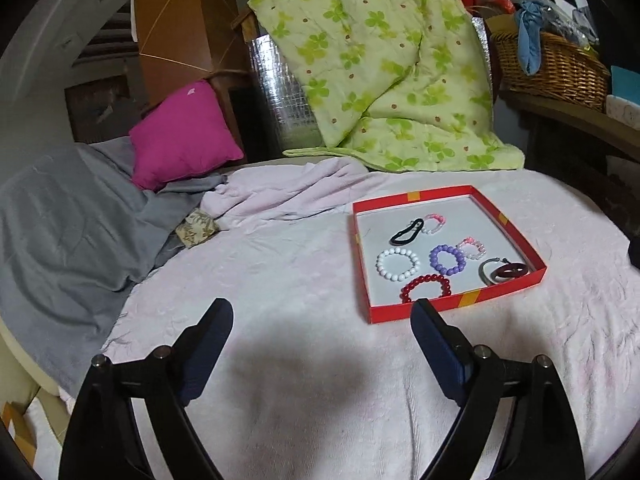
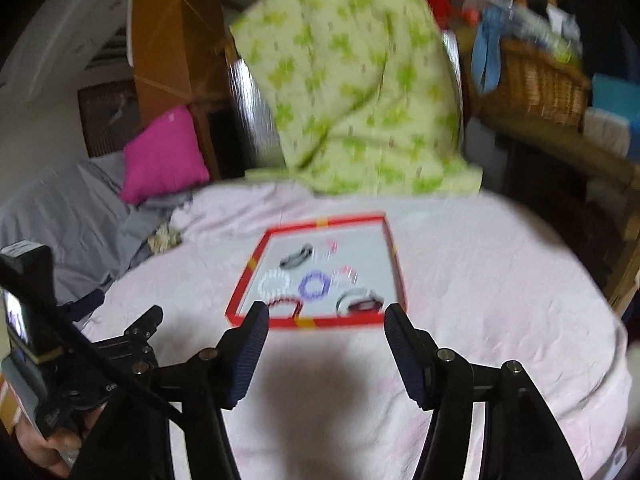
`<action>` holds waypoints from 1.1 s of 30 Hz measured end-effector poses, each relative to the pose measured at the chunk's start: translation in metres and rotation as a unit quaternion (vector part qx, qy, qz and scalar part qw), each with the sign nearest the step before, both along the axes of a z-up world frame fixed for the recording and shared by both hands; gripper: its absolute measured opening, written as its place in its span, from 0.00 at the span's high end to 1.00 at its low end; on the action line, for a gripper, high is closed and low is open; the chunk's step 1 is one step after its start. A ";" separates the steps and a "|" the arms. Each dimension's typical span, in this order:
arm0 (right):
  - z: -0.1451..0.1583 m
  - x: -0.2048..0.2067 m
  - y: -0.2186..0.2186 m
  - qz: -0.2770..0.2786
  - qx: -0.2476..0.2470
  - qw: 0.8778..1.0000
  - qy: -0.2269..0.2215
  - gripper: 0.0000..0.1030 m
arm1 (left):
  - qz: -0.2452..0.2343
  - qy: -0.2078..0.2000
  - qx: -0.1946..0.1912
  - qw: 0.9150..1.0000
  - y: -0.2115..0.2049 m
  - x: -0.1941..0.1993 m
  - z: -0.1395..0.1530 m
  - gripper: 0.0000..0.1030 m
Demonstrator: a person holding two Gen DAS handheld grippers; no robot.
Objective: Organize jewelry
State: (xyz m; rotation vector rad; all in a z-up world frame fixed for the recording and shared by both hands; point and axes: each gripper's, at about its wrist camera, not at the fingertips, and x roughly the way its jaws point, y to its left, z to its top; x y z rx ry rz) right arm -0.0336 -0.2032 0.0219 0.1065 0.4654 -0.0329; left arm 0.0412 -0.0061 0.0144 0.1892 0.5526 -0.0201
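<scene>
Jewelry lies in a shallow red cardboard tray with a white floor, set on a wrinkled pale pink blanket spread over the bed. Inside are round beaded bracelets, white, purple and dark red, beside two smaller pink-and-clear ones and a black clip. The left gripper and right gripper both hover near the tray's front edge, jaws apart and empty.

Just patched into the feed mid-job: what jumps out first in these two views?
The red tray on the pale pink bedspread grabs the eye, with bead bracelets laid out inside it: white, purple and dark red nearest. Behind it a green flowered quilt hangs down, with a magenta pillow to its left. Both claws, left and right, stand open and empty short of the tray.
</scene>
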 end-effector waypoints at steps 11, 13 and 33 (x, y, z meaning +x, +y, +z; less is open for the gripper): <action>-0.046 0.057 -0.003 -0.020 0.020 0.994 0.107 0.32 | -0.021 0.036 -0.025 0.999 0.000 0.021 -0.015 0.12; -0.052 0.060 -0.010 -0.029 0.045 0.991 0.124 0.32 | -0.022 0.044 -0.028 0.998 -0.001 0.024 -0.018 0.12; -0.048 0.057 0.006 -0.008 0.018 0.994 0.112 0.32 | -0.004 0.042 -0.035 0.999 0.003 0.029 -0.021 0.12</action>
